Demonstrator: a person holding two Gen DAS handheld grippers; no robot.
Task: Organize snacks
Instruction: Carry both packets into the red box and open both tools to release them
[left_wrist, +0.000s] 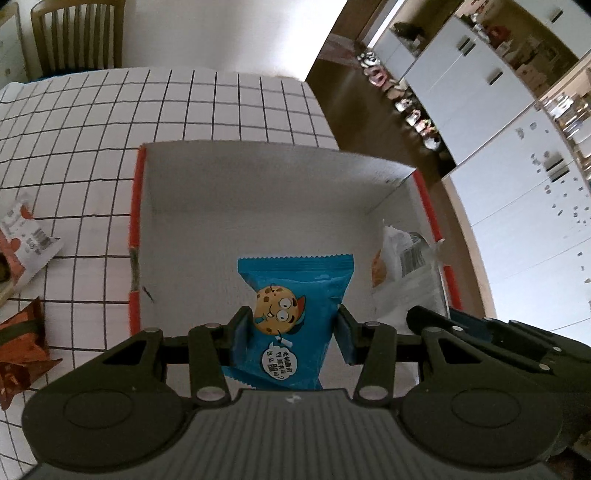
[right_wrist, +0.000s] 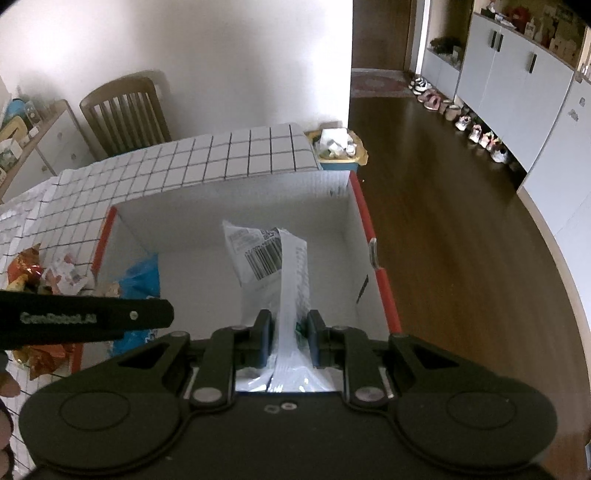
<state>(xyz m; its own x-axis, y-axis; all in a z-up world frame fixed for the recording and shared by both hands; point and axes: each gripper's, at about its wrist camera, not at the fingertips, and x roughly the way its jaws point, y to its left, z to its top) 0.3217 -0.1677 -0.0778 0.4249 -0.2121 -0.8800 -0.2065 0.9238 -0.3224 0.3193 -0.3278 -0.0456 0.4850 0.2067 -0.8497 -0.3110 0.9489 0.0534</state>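
A white cardboard box (left_wrist: 258, 192) with red rims stands at the table's right edge. My left gripper (left_wrist: 291, 328) is shut on a blue cookie packet (left_wrist: 291, 291) with a cartoon cookie on it, held over the inside of the box. My right gripper (right_wrist: 289, 338) is shut on a white snack packet (right_wrist: 273, 258) with a barcode, also over the box (right_wrist: 229, 199). In the left wrist view the white packet (left_wrist: 402, 258) hangs at the right side of the box. In the right wrist view the blue packet (right_wrist: 142, 277) shows at the left, behind the left gripper's black body.
Loose snack packets lie on the checked tablecloth (left_wrist: 184, 107) left of the box: a white and orange one (left_wrist: 26, 240) and a brown-orange one (left_wrist: 22, 343). A wooden chair (right_wrist: 125, 110) stands behind the table. A full bin (right_wrist: 338, 147) sits on the floor beyond.
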